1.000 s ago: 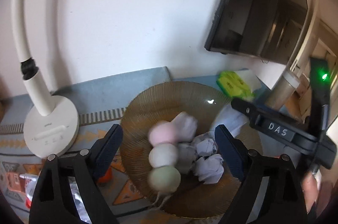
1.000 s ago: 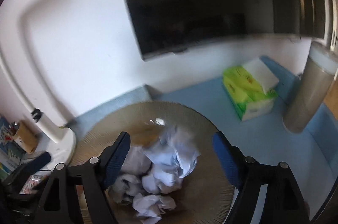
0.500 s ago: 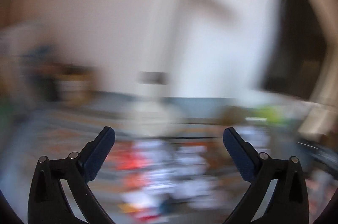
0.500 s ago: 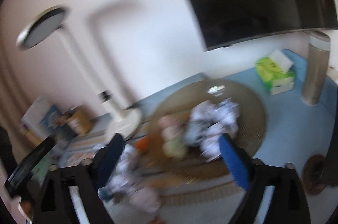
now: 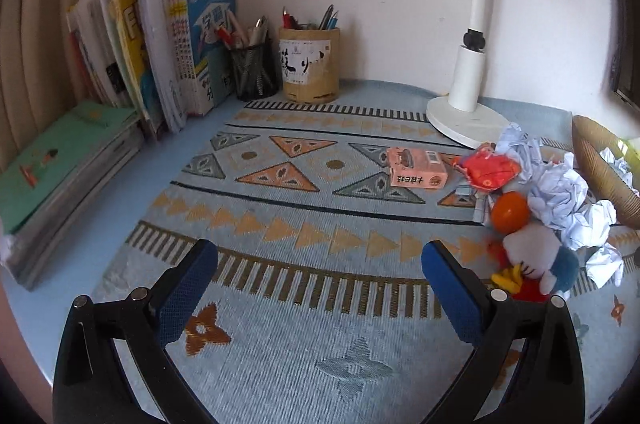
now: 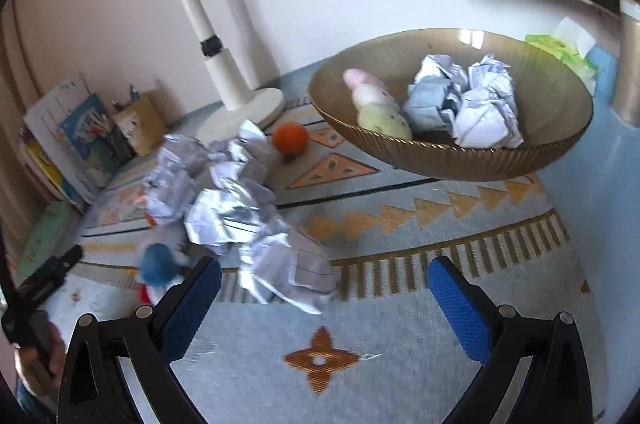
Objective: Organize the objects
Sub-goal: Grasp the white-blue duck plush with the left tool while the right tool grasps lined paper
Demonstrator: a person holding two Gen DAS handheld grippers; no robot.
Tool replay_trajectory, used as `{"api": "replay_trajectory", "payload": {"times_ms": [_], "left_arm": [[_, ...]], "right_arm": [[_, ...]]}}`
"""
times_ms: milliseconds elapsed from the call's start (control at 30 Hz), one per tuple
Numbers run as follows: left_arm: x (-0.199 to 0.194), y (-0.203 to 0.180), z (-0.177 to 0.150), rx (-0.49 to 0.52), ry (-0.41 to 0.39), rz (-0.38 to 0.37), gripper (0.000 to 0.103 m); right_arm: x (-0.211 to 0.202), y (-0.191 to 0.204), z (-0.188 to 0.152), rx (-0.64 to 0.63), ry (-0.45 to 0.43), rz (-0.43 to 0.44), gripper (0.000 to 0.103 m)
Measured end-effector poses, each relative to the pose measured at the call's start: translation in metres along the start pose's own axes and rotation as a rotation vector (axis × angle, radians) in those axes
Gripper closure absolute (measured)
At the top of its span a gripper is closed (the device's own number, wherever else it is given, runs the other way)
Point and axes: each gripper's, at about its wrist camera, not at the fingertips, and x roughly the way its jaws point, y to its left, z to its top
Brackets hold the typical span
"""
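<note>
A: Left gripper [image 5: 320, 278] at the bottom of the frame, jaws spread wide, nothing between them, only open patterned mat [image 5: 304, 207] ahead.

B: Right gripper [image 6: 325, 286] likewise gapes wide and empty. A crumpled paper ball [image 6: 286, 270] lies just past its left fingertip, lower centre.

A: The mat's woven, triangles and stripes; bare bench [image 5: 120, 183] runs along its left edge.

B: Mid-frame left, a heap of crumpled papers [image 6: 224, 183], a blue-and-white plush toy [image 6: 158, 266] beside it, an orange ball [image 6: 291, 138] behind.

A: In my view that clutter crowds the right edge, with a red wrapper [image 5: 486, 169] and pink box [image 5: 416, 168].

B: Upper right, the ribbed brown bowl [image 6: 440, 159] holds three paper balls [image 6: 466, 101] and a pastel plush [image 6: 378, 103].

A: Farthest back: lamp base [image 5: 466, 117], pen holders [image 5: 310, 63], books [image 5: 168, 35] against the wall.
</note>
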Motion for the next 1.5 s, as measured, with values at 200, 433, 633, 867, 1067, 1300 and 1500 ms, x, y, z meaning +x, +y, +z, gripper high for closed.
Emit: {"api": "replay_trajectory", "payload": {"times_ms": [200, 433, 633, 867, 1067, 1300, 1500], "left_arm": [[-0.004, -0.006, -0.007, 0.039, -0.009, -0.018, 0.001], [-0.008, 0.000, -0.008, 0.021, -0.019, -0.100, 0.001], [-0.008, -0.016, -0.010, 0.086, -0.002, -0.090, 0.001], [-0.018, -0.103, 0.000, 0.211, 0.103, -0.261, 0.001], [0.015, -0.129, 0.004, 0.166, 0.205, -0.316, 0.000], [0.018, -0.126, 0.004, 0.112, 0.237, -0.418, 0.014], [0.002, -0.109, 0.003, 0.055, 0.206, -0.504, 0.013]], "right_arm": [[0.002, 0.005, -0.002, -0.027, -0.005, -0.040, 0.000], [-0.005, 0.026, -0.008, -0.147, -0.042, -0.065, 0.000], [-0.005, 0.029, -0.009, -0.165, -0.039, -0.034, 0.000], [0.019, 0.032, -0.007, -0.185, 0.083, -0.009, 0.000], [0.029, 0.033, -0.003, -0.185, 0.140, -0.001, 0.000], [0.048, 0.042, 0.004, -0.157, 0.172, 0.027, 0.041], [0.039, 0.043, 0.001, -0.164, 0.130, 0.020, 0.044]]}}
